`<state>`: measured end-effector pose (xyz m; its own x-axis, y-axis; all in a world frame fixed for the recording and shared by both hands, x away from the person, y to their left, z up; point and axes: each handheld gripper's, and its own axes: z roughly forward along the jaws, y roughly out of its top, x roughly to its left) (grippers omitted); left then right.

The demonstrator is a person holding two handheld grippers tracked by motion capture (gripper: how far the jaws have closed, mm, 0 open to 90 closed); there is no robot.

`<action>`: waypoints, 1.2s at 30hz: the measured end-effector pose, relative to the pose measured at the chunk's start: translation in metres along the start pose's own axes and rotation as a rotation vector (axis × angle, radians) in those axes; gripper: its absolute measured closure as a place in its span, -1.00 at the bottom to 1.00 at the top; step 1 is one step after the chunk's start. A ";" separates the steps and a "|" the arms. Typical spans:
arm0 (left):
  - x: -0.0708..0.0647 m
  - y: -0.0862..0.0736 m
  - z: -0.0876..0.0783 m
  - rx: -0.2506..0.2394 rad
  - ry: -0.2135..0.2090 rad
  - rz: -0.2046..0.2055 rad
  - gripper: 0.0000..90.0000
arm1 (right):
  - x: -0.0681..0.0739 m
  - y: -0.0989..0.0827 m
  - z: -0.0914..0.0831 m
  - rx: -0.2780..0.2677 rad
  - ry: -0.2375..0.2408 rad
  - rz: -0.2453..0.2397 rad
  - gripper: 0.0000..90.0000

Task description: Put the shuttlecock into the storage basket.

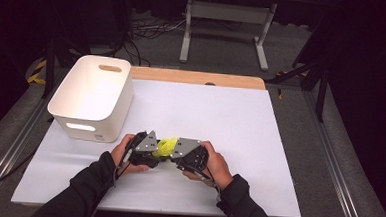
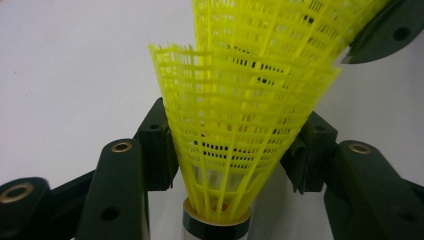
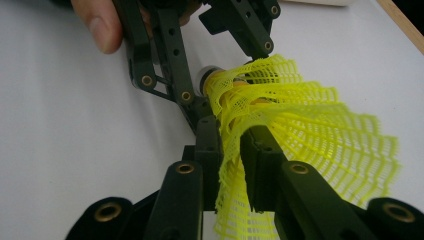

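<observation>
Nested yellow mesh shuttlecocks (image 2: 240, 115), above white table

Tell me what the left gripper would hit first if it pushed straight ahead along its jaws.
Likely the right gripper, which faces the left gripper closely. The yellow shuttlecocks already sit between its jaws; the second, nested one lies ahead, a right jaw at its skirt.

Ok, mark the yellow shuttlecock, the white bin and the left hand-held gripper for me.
yellow shuttlecock (image 2: 235, 125): left gripper view, mesh skirt.
white bin (image 1: 92, 100): high view, front wall.
left hand-held gripper (image 1: 153, 150): high view, between its fingertips.
</observation>
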<state>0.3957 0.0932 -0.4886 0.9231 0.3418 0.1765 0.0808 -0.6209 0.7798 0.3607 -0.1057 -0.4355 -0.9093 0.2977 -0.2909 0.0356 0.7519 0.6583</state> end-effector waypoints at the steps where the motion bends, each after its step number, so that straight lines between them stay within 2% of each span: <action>1: 0.000 0.000 -0.001 -0.004 -0.003 0.008 0.07 | -0.001 0.001 -0.002 -0.009 0.005 0.003 0.74; 3: -0.001 0.001 -0.003 -0.032 -0.012 0.005 0.10 | -0.003 0.005 -0.006 -0.030 0.026 0.016 0.68; 5: -0.003 0.002 -0.004 -0.041 0.004 0.025 0.12 | -0.005 0.009 -0.009 -0.044 0.051 0.025 0.63; 8: -0.003 0.002 -0.005 -0.048 0.007 0.028 0.14 | -0.006 0.010 -0.010 -0.052 0.068 0.039 0.59; 12: -0.004 0.001 -0.006 -0.082 0.011 0.019 0.17 | -0.007 0.010 -0.011 -0.064 0.080 0.063 0.51; 14: -0.007 0.002 -0.008 -0.100 0.027 0.028 0.17 | -0.007 0.009 -0.012 -0.080 0.086 0.075 0.42; 16: -0.008 0.001 -0.009 -0.117 0.027 0.015 0.18 | -0.006 0.009 -0.014 -0.089 0.089 0.082 0.38; 21: -0.007 0.001 -0.013 -0.153 0.038 0.008 0.19 | -0.004 0.011 -0.019 -0.101 0.066 0.088 0.12; 24: -0.006 0.001 -0.013 -0.157 0.042 0.008 0.19 | -0.003 0.012 -0.022 -0.107 0.057 0.086 0.06; 25: -0.007 0.001 -0.014 -0.157 0.051 0.005 0.19 | -0.002 0.012 -0.023 -0.105 0.051 0.087 -0.02; 31: -0.006 0.000 -0.015 -0.170 0.050 0.006 0.19 | -0.002 0.012 -0.030 -0.120 -0.011 0.107 -0.29; 36: -0.005 0.000 -0.017 -0.179 0.054 -0.002 0.19 | -0.001 0.012 -0.041 -0.158 -0.066 0.112 -0.34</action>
<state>0.3844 0.1033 -0.4796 0.9012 0.3832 0.2025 0.0104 -0.4862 0.8738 0.3453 -0.1211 -0.3986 -0.8737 0.4164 -0.2515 0.0645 0.6116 0.7885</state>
